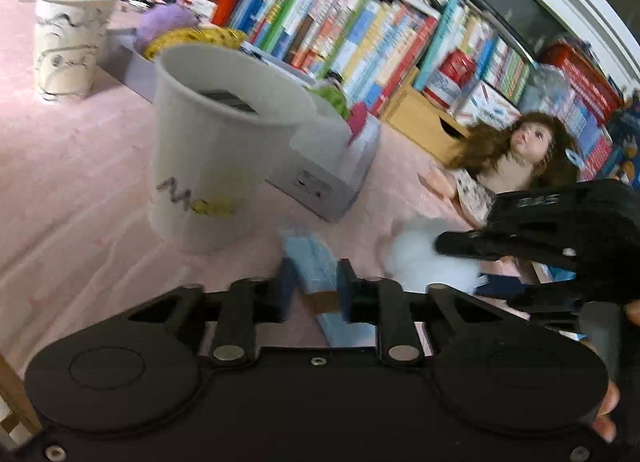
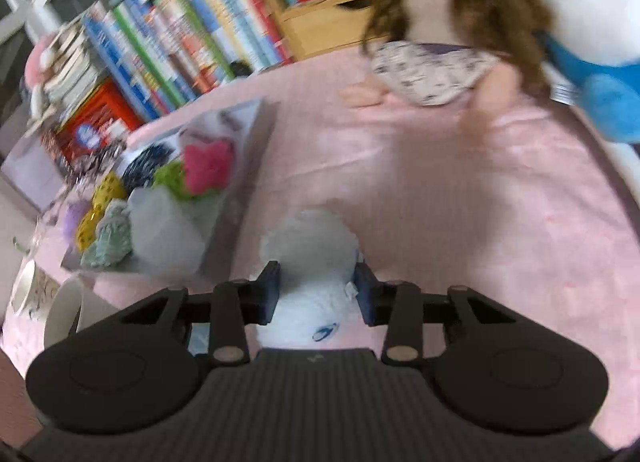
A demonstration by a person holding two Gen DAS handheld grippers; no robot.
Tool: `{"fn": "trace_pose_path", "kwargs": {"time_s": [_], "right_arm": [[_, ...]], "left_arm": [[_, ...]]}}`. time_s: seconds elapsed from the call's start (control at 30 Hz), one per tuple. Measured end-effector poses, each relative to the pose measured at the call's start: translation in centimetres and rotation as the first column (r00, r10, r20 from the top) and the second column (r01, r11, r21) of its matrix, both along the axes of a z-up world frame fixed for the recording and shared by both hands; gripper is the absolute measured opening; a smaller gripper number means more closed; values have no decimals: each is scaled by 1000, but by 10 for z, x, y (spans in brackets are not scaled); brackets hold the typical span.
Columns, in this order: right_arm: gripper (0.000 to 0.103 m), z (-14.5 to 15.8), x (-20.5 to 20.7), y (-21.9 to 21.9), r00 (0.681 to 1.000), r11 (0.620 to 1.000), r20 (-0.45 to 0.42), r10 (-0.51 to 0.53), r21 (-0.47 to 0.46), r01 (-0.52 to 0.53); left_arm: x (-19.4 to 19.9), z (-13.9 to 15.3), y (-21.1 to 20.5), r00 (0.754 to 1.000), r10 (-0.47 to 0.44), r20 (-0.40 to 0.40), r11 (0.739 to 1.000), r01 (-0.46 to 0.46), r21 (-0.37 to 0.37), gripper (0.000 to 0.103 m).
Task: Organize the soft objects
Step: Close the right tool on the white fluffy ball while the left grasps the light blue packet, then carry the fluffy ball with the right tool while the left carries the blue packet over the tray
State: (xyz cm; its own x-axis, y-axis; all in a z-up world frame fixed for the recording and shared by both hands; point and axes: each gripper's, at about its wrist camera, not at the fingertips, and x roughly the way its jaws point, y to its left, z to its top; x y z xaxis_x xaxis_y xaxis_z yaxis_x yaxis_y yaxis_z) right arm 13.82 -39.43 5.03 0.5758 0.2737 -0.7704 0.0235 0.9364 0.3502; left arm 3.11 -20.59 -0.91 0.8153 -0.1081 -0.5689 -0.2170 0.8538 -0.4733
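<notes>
Gripping fluffy round white plush (image 2: 316,262)

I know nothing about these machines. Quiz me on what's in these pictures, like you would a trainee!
1. True or false: the doll is inside the grey box.
2. What sits between the fingers of the right claw? A) white fluffy ball B) paper cup C) book
3. What colour is the cloth under everything?

Key: 1 false, the doll is outside the box, on the cloth. 2 A. 3 pink.
</notes>
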Motion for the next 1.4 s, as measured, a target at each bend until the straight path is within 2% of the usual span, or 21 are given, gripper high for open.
{"fn": "trace_pose_path", "kwargs": {"time_s": [0.3,0.33,0.6,0.83,1.3,1.4], "right_arm": [[44,5,-28,-33,995,996,37,-88,33,87],[44,7,-31,-34,995,995,46,-94,38,92],[44,13,-55,-38,985,990,111,-134,52,129],[44,8,-71,-33,983,990,127,-134,48,129],[44,10,-88,-17,981,990,148,-123,86,111],[44,7,-89,-13,984,991,136,-119,77,109]], "left_arm": [[-6,5,-13,992,-120,30,992,118,40,12],[-8,6,-14,990,-134,34,990,133,47,9],[-29,14,-17,965,-247,91,958,228,176,9],[-44,20,-12,946,-297,133,930,255,264,9],[-46,40,3,924,-346,165,903,280,326,8],[-43,39,3,915,-376,143,889,313,334,8]]}}
